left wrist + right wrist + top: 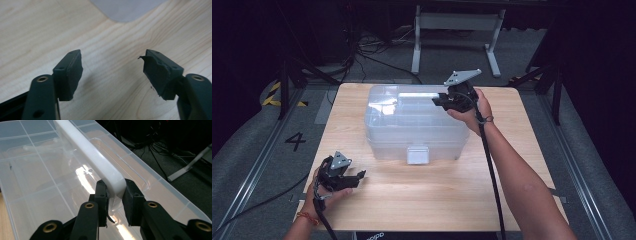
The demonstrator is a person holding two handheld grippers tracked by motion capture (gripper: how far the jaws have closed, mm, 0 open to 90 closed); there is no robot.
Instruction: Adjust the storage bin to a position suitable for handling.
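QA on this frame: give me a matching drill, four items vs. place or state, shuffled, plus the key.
Column 1
1. left gripper
2. right gripper
3. clear plastic box
4. box latch

Column 2
A. shut on the white handle atop the lid
B. mid table, lid down
C. open over bare wood, near front left corner
D. white tab on the front wall facing the person

Pairs: 1-C, 2-A, 3-B, 4-D
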